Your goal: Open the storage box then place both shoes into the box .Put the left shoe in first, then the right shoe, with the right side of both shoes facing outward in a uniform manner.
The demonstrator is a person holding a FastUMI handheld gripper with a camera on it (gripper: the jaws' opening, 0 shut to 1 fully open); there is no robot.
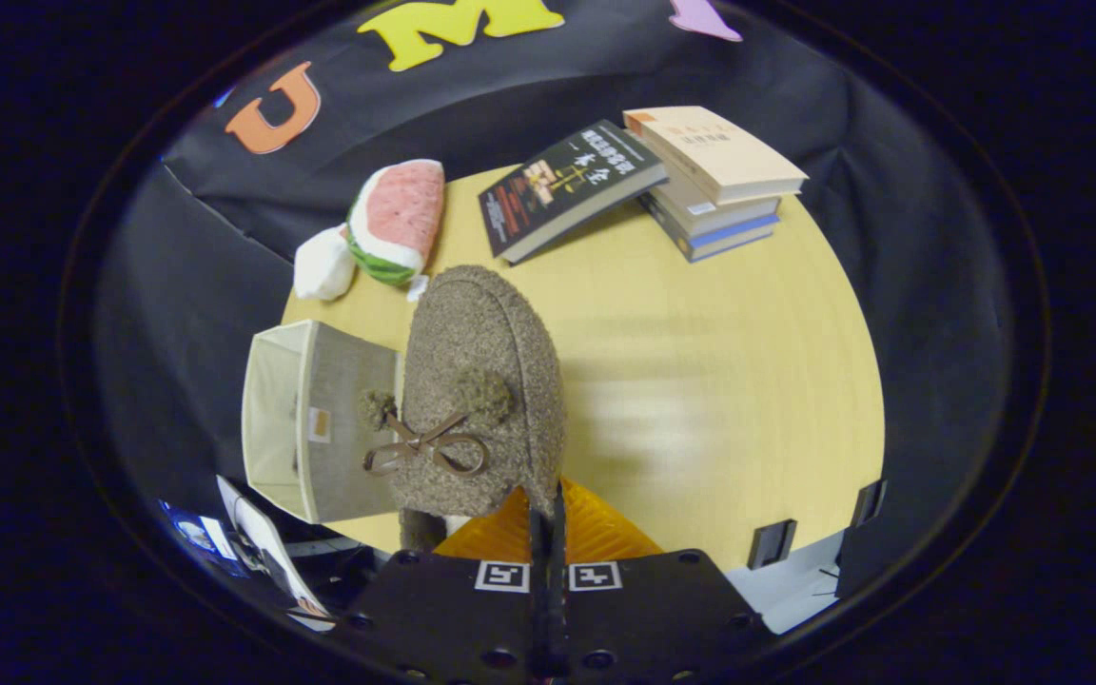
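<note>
Gripper view: fingers point(548, 533) at the bottom centre of the frame are drawn almost fully together, pinching the rear edge of a fuzzy brown shoe point(481, 381) that hangs just ahead of them above a round wooden table point(719, 381). Both fingers appear to press on the shoe's thin rim, with only a narrow dark seam between them. The shoe's toe points toward the upper part of the frame, and a small brown bow with two pom-poms point(429, 433) sits on its upper near the fingers.

To the left of the shoe, at centre left, a beige fabric storage box point(305, 419) rests at the table's edge, its open mouth turned toward the left of the frame and its pale lining visible; the shoe overlaps its right wall in this view, and whether they touch cannot be told.

Beyond the shoe, at upper left, lies a watermelon-slice plush toy point(391, 224). At upper centre and upper right, a dark-covered book point(567, 185) leans against a stack of books point(714, 185).
</note>
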